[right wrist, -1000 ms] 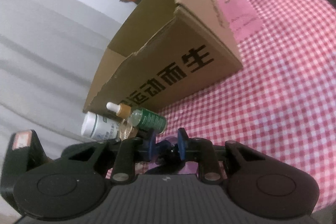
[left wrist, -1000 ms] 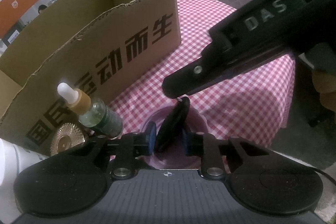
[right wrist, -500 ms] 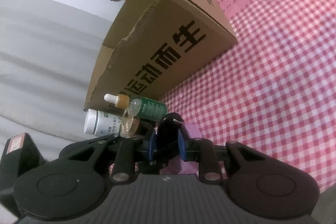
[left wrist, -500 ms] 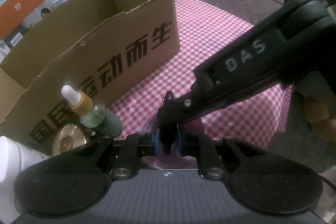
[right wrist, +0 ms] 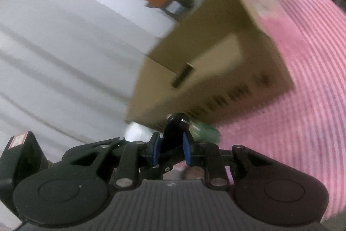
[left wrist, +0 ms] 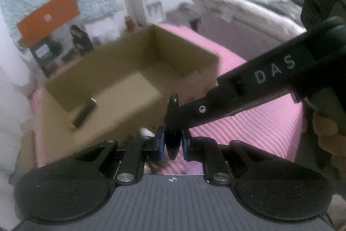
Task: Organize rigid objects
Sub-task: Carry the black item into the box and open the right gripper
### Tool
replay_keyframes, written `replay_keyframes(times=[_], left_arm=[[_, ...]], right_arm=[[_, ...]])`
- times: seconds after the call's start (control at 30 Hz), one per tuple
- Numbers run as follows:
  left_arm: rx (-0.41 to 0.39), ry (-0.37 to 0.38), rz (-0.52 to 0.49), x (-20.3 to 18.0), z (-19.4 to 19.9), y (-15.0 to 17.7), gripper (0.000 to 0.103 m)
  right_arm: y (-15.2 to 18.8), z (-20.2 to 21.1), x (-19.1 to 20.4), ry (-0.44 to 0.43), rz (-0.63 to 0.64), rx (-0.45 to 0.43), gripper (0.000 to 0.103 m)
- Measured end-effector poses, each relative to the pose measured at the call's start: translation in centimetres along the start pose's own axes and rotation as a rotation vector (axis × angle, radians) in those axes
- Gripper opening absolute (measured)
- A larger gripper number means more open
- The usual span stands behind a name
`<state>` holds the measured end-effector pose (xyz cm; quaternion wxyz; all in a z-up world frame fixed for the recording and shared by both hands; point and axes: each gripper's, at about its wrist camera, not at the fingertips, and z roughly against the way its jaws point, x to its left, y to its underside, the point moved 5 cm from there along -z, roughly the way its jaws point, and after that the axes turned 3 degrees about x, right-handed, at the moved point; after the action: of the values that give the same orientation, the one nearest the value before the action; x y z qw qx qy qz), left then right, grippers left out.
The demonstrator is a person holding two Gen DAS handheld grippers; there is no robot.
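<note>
In the left wrist view, a box (left wrist: pixel 129 79) stands open on the pink-checked bench (left wrist: pixel 259 118), with a small dark thing (left wrist: pixel 84 114) lying on its floor. At centre, the left gripper (left wrist: pixel 173 144) has its jaws clamped on a flat black disc (left wrist: pixel 173 142), which stands on edge between the blue pads (left wrist: pixel 160 143). From the right, the right gripper (left wrist: pixel 173 114) reaches in and grips the same disc higher up, near its top edge. A hand (left wrist: pixel 326 135) shows at the far right behind that tool.

In the right wrist view, white cloth (right wrist: pixel 64 57) fills the left side. The box (right wrist: pixel 216 79) sits at centre on the bench (right wrist: pixel 302 79). The right gripper (right wrist: pixel 172 148) has its jaws closed on the disc (right wrist: pixel 173 133), whose rounded top with a small metal ring sticks out past the pads (right wrist: pixel 187 149). Just right of the disc lies a green bottle (right wrist: pixel 205 133), blurred.

Compared with a second ago, the disc is up off the purple dish it leaned in, and both views now look down into the box rather than at its printed side. The left jaws, then slightly apart around the disc, are now tight on it. Both pictures are now motion-blurred.
</note>
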<state>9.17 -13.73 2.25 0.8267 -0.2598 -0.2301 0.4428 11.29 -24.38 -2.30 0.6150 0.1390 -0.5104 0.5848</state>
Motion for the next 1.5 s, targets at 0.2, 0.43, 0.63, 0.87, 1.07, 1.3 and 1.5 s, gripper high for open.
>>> replay_keyframes(times=[0.2,0.43,0.63,0.87,1.07,1.3,1.5], left_arm=[[0.004,-0.056,0.086,5.8,-0.3,-3.1,0.015],[0.185,-0.07,0.208,12.3,-6.5,-3.0,0.015],[0.304,-0.096,0.241,14.8,-10.2,-1.7,0.017],[0.314,-0.138,0.243,15.6,-9.9,-1.4,0.024],[0.274,-0.135,0.263,15.6,-8.5,-1.8,0.027],[0.151,-0.109,0.309,14.6,-3.9,-1.9,0.056],[0.058,-0.09,0.273,11.5,0.4,-0.7,0.065]], right_arm=[[-5.5,-3.3,4.8,-0.05,0.105,0.035,0.025],[-11.2,-12.1,4.5,-0.034,0.048,0.218,0.024],[-12.3,-18.6,2.0,0.03,-0.042,0.379,0.025],[-12.5,-22.8,0.8,0.076,-0.084,0.46,0.027],[-12.5,-22.1,0.7,0.054,-0.098,0.441,0.028],[-12.2,-15.5,1.5,0.011,-0.054,0.327,0.03],[-11.0,-6.6,2.6,-0.012,0.038,0.152,0.043]])
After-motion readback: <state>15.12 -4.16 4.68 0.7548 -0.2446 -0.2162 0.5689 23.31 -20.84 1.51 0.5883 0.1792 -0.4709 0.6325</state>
